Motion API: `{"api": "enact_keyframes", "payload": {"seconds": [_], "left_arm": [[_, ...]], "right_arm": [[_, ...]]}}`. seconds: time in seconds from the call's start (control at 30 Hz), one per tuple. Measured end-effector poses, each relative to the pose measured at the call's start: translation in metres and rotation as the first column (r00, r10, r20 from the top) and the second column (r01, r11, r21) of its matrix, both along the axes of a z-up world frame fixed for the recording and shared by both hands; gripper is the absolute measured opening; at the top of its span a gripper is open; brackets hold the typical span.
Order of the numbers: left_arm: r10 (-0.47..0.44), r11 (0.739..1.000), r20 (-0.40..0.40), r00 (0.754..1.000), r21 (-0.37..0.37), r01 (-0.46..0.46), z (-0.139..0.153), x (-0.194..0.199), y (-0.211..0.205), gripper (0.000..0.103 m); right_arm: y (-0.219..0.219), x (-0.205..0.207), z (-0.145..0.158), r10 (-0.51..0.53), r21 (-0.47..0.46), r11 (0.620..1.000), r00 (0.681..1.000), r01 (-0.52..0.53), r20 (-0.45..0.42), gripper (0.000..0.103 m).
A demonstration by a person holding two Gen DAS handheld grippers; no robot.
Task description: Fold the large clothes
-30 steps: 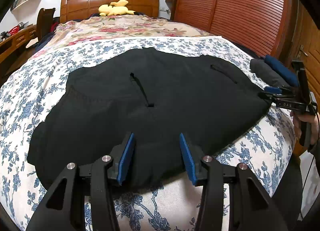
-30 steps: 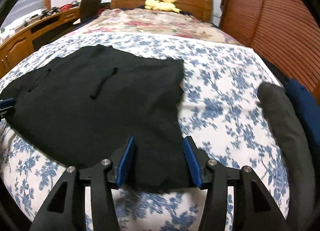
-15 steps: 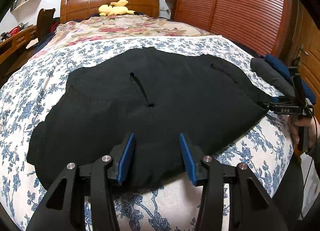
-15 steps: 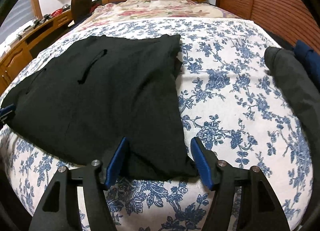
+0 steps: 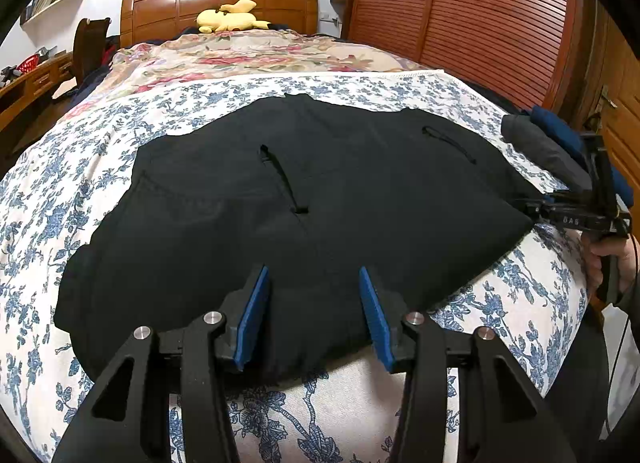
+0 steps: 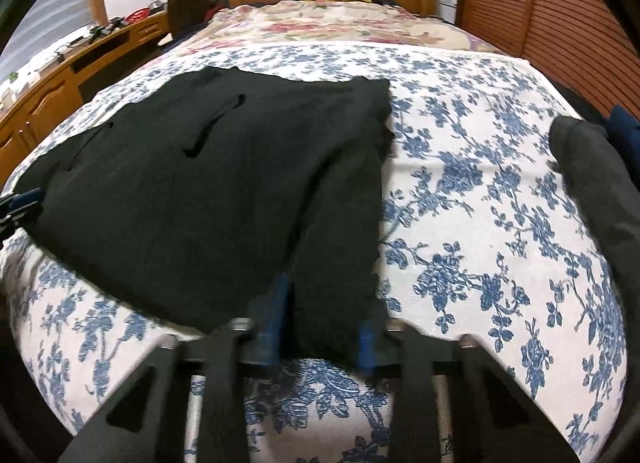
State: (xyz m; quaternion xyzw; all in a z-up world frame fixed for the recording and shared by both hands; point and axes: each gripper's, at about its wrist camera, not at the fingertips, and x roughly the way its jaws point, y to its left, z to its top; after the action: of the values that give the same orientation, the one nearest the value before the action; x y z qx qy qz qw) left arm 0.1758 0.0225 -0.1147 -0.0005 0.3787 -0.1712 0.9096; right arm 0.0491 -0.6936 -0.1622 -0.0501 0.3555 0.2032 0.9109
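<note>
Black cloth, the large garment [image 5: 304, 199], lies spread flat across the blue-flowered bedspread [image 5: 72, 191] at the foot of the bed, its near hem at my side. My right tool [image 6: 320, 327] has just been closing, and its blue pads now pinch the near right corner of the garment, cloth bunched between them; the picture is blurred there, so I judge the grip by the narrow gap and the fabric rising into it. My left tool [image 5: 312, 307] stands about half open over the near hem, cloth lying between its pads [image 5: 252, 311] but not pressed by them.

To do this step well, I think the left tool should close on the hem before anything lifts, so both corners rise together. I want each pinch to catch every layer at the edge, since a single ply would let the rest sag and skew the fold. Then I would carry the hem up and away toward the headboard [image 5: 216, 3], keeping the hands level and the edge taut, clear of the folded dark clothes [image 6: 592, 183] to my right.
</note>
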Motion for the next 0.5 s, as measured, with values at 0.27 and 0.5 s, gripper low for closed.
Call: {"api": "enact_keyframes", "payload": {"seconds": [0.27,0.5], "left_arm": [[0.004,1.000,0.008,1.000,-0.013,-0.004,0.004,-0.004,0.006,0.048],[0.045,0.998,0.054,0.998,-0.053,-0.042,0.022,-0.020,0.034,0.048]], "right_arm": [[-0.004,-0.009,0.042,0.017,0.098,0.995,0.995,-0.026,0.098,0.013],[0.020,-0.020,0.077,0.076,0.114,0.989,0.980,-0.098,0.186,0.011]]}}
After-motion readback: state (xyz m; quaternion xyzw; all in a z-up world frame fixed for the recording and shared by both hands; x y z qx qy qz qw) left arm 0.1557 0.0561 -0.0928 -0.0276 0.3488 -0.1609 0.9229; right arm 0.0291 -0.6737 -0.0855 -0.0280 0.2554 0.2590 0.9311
